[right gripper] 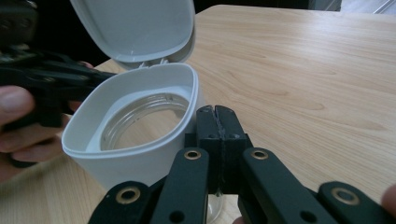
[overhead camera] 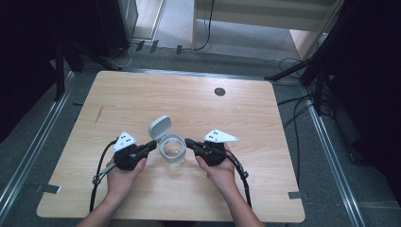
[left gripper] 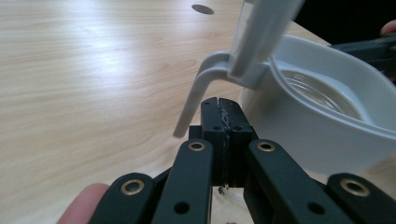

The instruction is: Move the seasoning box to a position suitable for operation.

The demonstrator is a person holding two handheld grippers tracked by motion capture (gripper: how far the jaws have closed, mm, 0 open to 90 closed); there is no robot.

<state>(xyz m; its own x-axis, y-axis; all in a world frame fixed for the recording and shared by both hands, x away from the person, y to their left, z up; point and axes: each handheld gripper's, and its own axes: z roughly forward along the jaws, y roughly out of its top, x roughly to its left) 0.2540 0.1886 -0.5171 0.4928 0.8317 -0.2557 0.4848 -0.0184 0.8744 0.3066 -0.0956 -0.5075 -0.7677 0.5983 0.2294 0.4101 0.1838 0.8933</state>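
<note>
L gripper (left gripper: 223,112) fingers clenched, empty | R gripper (right gripper: 217,119) same | betw them: white jar (overhead camera: 171,150), lid (overhead camera: 160,126) up

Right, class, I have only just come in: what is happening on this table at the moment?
A person sits at a wooden table holding a gripper in each hand. Between them stands a white container with its hinged lid flipped open and a clear inner part visible inside. The left gripper and the right gripper flank it on either side, each with jaws closed right beside its wall; neither clearly clamps it.
</note>
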